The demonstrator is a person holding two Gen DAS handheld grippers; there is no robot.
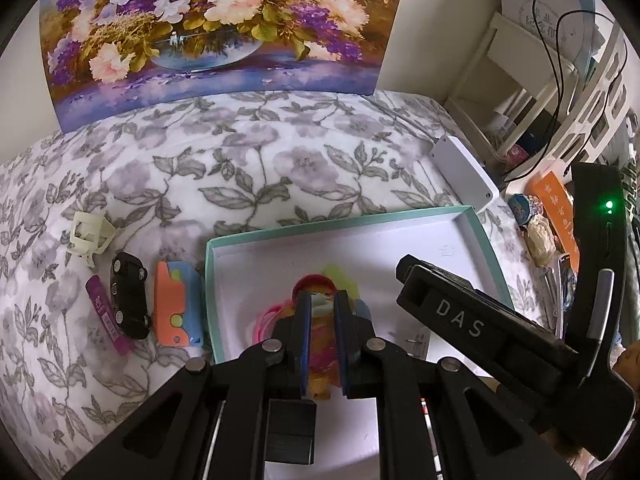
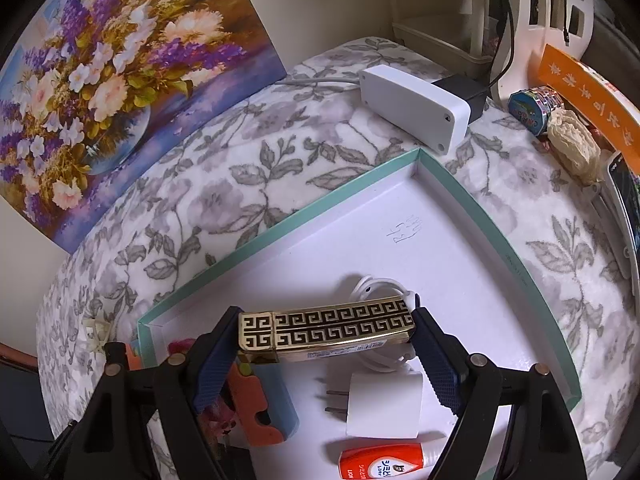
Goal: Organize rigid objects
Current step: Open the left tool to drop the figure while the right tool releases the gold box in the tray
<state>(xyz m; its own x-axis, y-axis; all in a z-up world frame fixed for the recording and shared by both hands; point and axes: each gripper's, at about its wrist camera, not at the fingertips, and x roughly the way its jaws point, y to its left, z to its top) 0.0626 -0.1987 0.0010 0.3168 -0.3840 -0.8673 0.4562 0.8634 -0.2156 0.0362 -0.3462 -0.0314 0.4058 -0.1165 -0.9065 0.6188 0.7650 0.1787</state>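
Note:
My left gripper (image 1: 322, 297) is shut on a colourful orange, pink and yellow toy (image 1: 320, 344) and hangs over the teal-rimmed white box (image 1: 340, 221). Red and pink rings (image 1: 276, 316) lie in the box below it. My right gripper (image 2: 325, 312) is shut lengthwise on a gold case with a black key pattern (image 2: 328, 326), held above the same box (image 2: 280, 220). That gripper's black body (image 1: 480, 328) shows at the right of the left wrist view. On the blanket left of the box lie a black toy car (image 1: 130, 296), a purple tube (image 1: 106, 316), an orange and blue toy (image 1: 178, 306) and a cream plastic piece (image 1: 90, 236).
Inside the box lie a white plug (image 2: 384, 404), a coiled white cable (image 2: 376, 284), an orange tube (image 2: 384, 460) and an orange and blue piece (image 2: 260, 400). A white power box (image 2: 416, 108) sits behind the box. A flower painting (image 1: 220, 20) leans on the wall. Clutter lines the right edge.

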